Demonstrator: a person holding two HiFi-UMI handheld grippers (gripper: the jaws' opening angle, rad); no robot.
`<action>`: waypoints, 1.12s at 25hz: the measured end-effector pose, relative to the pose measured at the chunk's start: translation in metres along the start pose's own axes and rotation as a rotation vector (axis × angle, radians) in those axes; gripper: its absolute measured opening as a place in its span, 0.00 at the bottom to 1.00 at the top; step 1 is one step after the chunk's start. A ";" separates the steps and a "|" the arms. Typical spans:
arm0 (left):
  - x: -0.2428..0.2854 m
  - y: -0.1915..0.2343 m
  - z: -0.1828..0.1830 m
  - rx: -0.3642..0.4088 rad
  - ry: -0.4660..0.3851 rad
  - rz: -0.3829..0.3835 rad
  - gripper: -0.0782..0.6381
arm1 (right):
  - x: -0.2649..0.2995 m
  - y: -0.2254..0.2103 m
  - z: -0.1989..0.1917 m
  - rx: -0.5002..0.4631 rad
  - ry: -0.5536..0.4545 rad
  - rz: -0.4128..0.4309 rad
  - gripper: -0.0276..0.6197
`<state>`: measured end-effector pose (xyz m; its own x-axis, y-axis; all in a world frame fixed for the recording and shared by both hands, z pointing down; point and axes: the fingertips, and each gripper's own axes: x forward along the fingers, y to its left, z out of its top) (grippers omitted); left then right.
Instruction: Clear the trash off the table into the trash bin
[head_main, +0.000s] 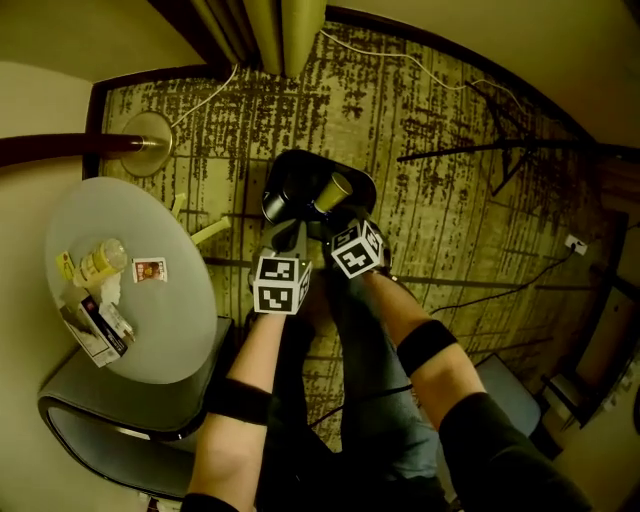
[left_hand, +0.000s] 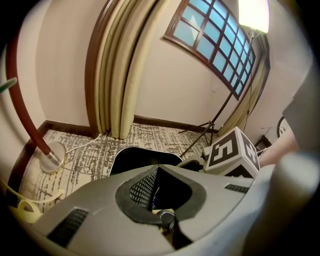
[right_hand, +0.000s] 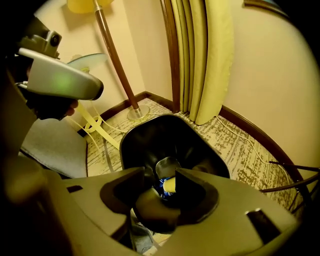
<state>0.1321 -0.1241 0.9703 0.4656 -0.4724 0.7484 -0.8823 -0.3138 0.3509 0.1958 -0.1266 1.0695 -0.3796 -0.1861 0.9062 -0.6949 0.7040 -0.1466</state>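
Seen from above, two hand-held grippers hang over a black bin (head_main: 355, 178) on patterned carpet (head_main: 480, 230). The left gripper (head_main: 283, 228) has its jaws closed together; a small grey scrap shows at the tips, too unclear to name. The right gripper (head_main: 335, 215) has its jaws apart, with a tan cup (head_main: 333, 192) loose between them, right over the bin's mouth. Blue and yellow litter (right_hand: 167, 185) lies inside. Well apart, on the round table (head_main: 170, 330) at left, trash remains – a bottle (head_main: 100, 262), a card (head_main: 149, 269), a box (head_main: 95, 330)
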 end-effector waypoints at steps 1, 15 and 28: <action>-0.009 -0.002 0.005 -0.001 -0.004 0.003 0.11 | -0.011 0.001 0.006 0.000 -0.006 -0.004 0.37; -0.244 -0.061 0.138 -0.005 -0.163 0.054 0.11 | -0.255 0.089 0.154 -0.103 -0.191 0.047 0.04; -0.502 -0.015 0.131 -0.141 -0.388 0.408 0.11 | -0.401 0.281 0.280 -0.436 -0.402 0.270 0.04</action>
<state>-0.0788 0.0100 0.5156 0.0541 -0.8080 0.5867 -0.9840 0.0569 0.1691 -0.0183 -0.0457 0.5542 -0.7638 -0.1457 0.6287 -0.2635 0.9597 -0.0977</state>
